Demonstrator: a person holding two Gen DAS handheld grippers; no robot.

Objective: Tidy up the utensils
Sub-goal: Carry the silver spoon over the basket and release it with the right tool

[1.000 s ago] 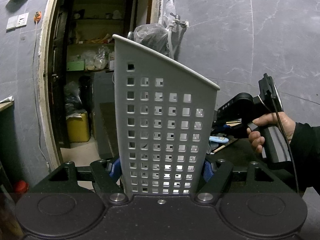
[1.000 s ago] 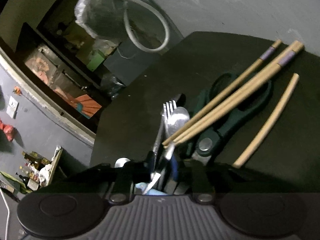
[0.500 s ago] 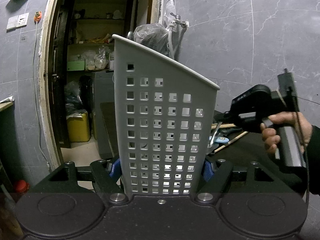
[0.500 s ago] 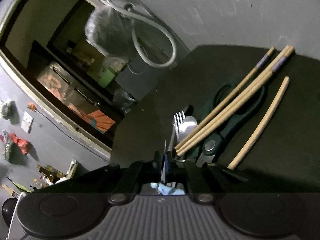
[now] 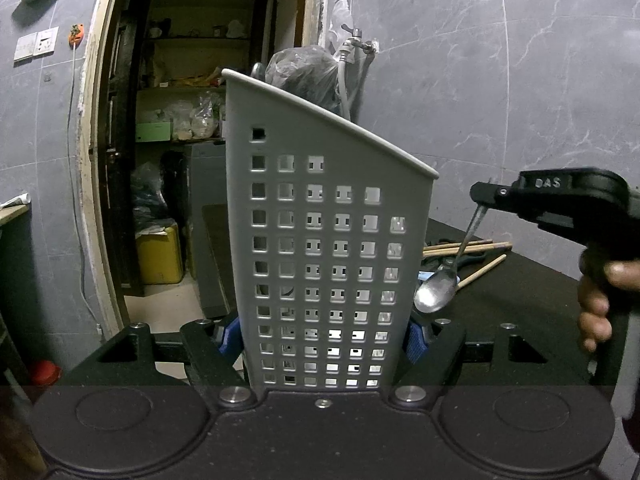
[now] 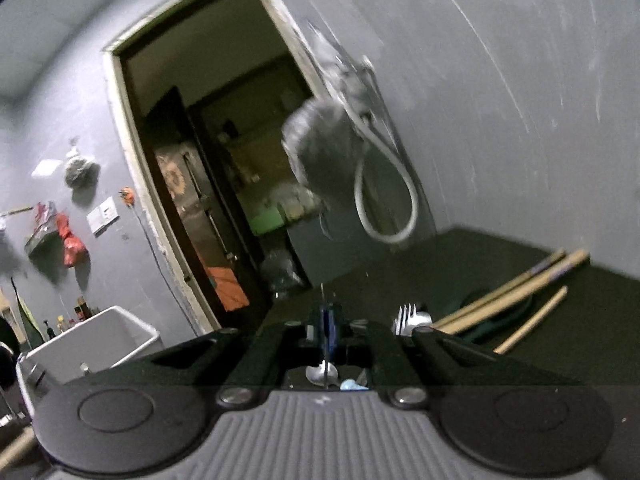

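At frame centre the left gripper (image 5: pixel 324 340) clamps an upright grey utensil holder (image 5: pixel 324 240), steadying it, while at right the right gripper (image 5: pixel 482 200) pinches a spoon (image 5: pixel 438 292) by its handle, bowl hanging down, seemingly bound for the holder's open top.

We see a grey caddy (image 5: pixel 328 240) gridded with square holes, tan chopsticks (image 6: pixel 516 292), dark green scissors (image 6: pixel 496 312)

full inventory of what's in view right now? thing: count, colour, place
utensil holder: 1, grey, perforated, clamped in left gripper
spoon: 1, silver, hanging bowl-down from right gripper
fork: 1, silver, on table
chopsticks: several, wooden, on table, some across scissors
scissors: 1, dark green, on table
table: 1, black
left gripper: shut on holder
right gripper: shut on spoon handle
hand: 1, on right gripper's handle
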